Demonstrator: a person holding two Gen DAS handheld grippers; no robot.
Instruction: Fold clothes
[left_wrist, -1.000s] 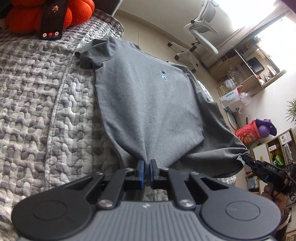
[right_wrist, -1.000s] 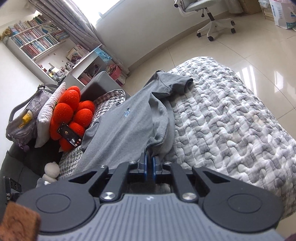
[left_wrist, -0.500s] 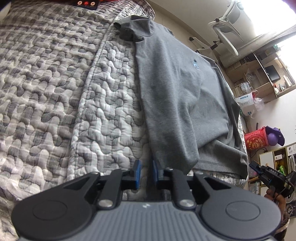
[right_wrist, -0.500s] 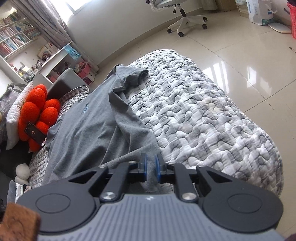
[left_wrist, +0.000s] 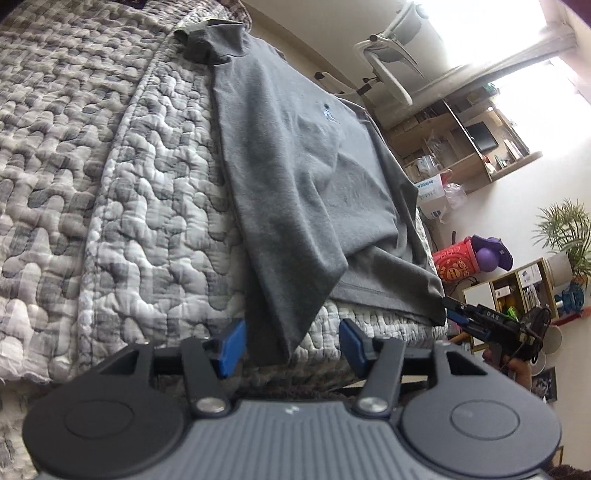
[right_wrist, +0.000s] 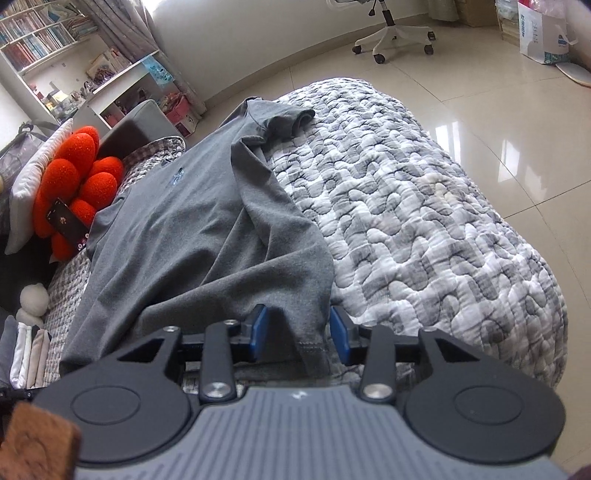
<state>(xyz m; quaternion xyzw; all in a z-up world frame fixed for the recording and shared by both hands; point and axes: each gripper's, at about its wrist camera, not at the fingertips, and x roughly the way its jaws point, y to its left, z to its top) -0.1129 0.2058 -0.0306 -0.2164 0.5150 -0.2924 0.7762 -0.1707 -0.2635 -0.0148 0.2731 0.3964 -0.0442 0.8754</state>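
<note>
left wrist view: a grey t-shirt (left_wrist: 303, 177) lies on a grey-and-white quilted bedspread (left_wrist: 110, 192), running from the top centre of the frame down to the bottom centre. one side is folded over onto the body, and a small blue emblem shows on the chest. the left gripper (left_wrist: 291, 345) has just been opening; its blue pads stand apart with the hanging fold of cloth between them, not pressed. at the right edge the right gripper (left_wrist: 480, 319) sits by the shirt's hem corner, the letters "das" on its body. behind it are a red tub (left_wrist: 456, 264) with gold print, too small to read, a white office chair (left_wrist: 391, 62) at the top and a potted plant (left_wrist: 565, 229).

right wrist view: the shirt (right_wrist: 192, 229) fills the centre left, its hem corner between the right gripper's (right_wrist: 299, 334) parted pads, which have just been opening. an orange flower cushion (right_wrist: 77, 181) carrying a dark phone (right_wrist: 68, 225) occupies the left edge, above folded white cloths (right_wrist: 27, 354). a printed paper bag (right_wrist: 543, 31) stands on the tiled floor at the upper right, its writing illegible.
</note>
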